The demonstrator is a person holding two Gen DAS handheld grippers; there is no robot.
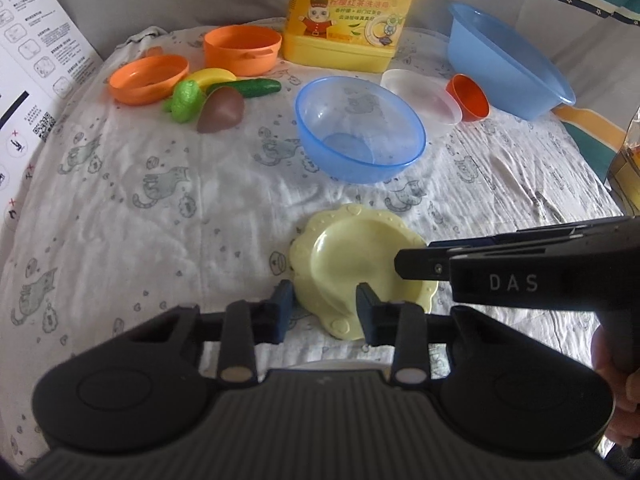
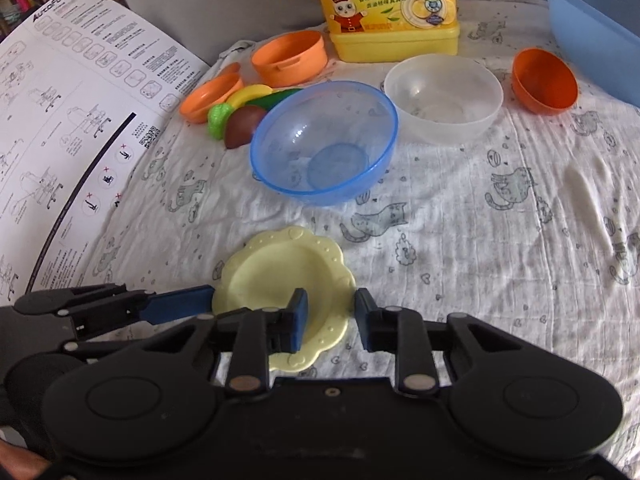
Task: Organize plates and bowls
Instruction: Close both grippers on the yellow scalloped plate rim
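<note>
A pale yellow scalloped plate [image 1: 352,264] [image 2: 280,276] lies on the cat-print cloth near the front. My left gripper [image 1: 325,312] is open, its jaws straddling the plate's left rim. My right gripper [image 2: 331,320] is open, its jaws straddling the plate's right rim; it reaches in from the right in the left wrist view [image 1: 416,268]. Behind the plate stands a clear blue bowl [image 1: 360,128] [image 2: 324,140]. A clear white bowl [image 2: 442,96] [image 1: 420,96] and a small orange bowl [image 2: 544,80] [image 1: 468,96] stand further back.
A big blue basin [image 1: 504,60] [image 2: 592,16] is at the back right. A yellow detergent jug [image 1: 352,12] [image 2: 388,8] stands at the back. Orange dishes [image 1: 240,48] [image 2: 288,56] and toy food [image 1: 216,96] [image 2: 240,116] lie back left. A printed sheet [image 2: 68,128] is on the left.
</note>
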